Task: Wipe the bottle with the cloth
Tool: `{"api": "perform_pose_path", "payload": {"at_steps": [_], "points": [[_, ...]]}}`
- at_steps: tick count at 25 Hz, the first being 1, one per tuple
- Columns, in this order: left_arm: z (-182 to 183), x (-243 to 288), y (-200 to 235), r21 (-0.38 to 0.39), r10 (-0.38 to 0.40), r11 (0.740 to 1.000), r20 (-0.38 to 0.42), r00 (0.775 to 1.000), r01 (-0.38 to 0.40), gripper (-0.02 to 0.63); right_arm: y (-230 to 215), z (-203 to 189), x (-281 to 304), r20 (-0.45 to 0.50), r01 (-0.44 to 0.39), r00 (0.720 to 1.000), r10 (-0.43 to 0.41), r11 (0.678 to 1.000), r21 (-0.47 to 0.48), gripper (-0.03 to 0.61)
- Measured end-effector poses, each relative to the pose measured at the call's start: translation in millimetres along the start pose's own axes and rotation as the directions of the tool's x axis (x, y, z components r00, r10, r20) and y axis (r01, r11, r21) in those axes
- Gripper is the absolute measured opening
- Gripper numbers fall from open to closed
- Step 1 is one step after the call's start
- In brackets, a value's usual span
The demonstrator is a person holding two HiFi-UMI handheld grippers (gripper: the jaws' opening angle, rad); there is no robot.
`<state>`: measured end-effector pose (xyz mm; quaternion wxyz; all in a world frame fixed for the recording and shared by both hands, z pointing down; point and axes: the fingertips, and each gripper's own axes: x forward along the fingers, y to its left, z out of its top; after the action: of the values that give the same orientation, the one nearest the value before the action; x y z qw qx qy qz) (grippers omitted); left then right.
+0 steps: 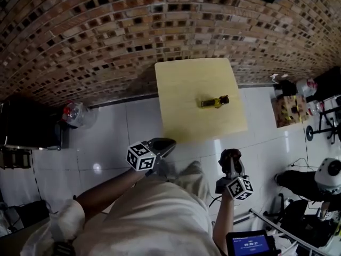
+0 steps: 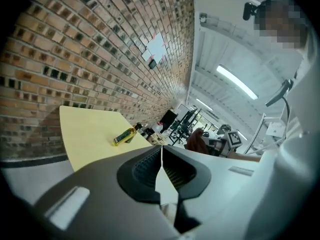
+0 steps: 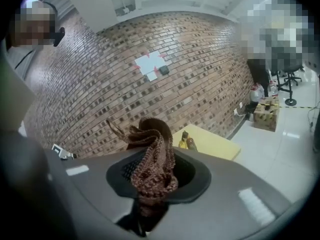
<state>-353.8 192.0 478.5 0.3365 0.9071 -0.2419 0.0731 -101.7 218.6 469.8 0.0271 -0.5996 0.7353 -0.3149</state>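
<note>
I've got both grippers up in front of me, short of the yellow table (image 1: 181, 89) and over the white tiled floor (image 1: 112, 137). The bottle (image 1: 214, 101) lies on its side near the middle of the tabletop, yellow body and dark cap, the cap end toward the right in the head view. Nothing touches it, and both grippers are well apart from it.

In the left gripper view, the left gripper (image 2: 161, 159) has its jaws pressed together at the tips with nothing between them. Past them I see the table (image 2: 90, 134) and the bottle (image 2: 123, 136) lying out near its far edge, with the brick wall (image 2: 100, 49) running behind.

In the right gripper view, the right gripper (image 3: 150, 179) is pinching the cloth (image 3: 150, 154), a brown knitted piece bunched up between the jaws, its loose end curling above them. Beyond it the bottle (image 3: 185, 141) shows small on the table (image 3: 215, 144).

From the head view, the left gripper (image 1: 162, 144) sits just off the table's near edge and the right gripper (image 1: 230, 159) is lower and to the right, the dark cloth (image 1: 229, 154) at its tip. A cardboard box (image 1: 290, 110) stands on the floor to the table's right.
</note>
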Motion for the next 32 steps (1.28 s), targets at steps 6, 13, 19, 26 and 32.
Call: {"api": "perform_pose_path", "payload": {"at_steps": [6, 13, 19, 26, 32], "points": [[2.4, 9.7, -34.8, 0.004, 0.001, 1.000, 0.038, 0.999, -0.001, 0.034, 9.2, 27.7, -18.3, 0.037, -0.063, 0.997, 0.067, 0.992, -0.109, 0.083], [12.2, 45.0, -97.7, -0.052, 0.064, 0.997, 0.157, 0.986, -0.056, 0.058, 22.9, 64.7, -55.6, 0.039, -0.179, 0.981, 0.190, 0.964, -0.197, 0.084], [16.1, 49.6, -110.0, -0.036, 0.226, 0.974, 0.254, 0.940, -0.224, 0.080, 10.3, 89.1, -103.2, 0.078, -0.264, 0.956, 0.282, 0.946, -0.186, 0.084], [-16.6, 30.3, -128.5, -0.003, 0.346, 0.935, 0.217, 0.913, -0.354, 0.080, -7.0, 68.7, -135.0, 0.032, -0.330, 0.938, 0.345, 0.918, -0.219, 0.084], [-40.9, 15.5, -123.1, -0.047, 0.371, 0.928, 0.182, 0.911, -0.368, 0.078, -26.4, 54.3, -151.9, 0.030, -0.286, 0.954, 0.298, 0.936, -0.207, 0.084]]}}
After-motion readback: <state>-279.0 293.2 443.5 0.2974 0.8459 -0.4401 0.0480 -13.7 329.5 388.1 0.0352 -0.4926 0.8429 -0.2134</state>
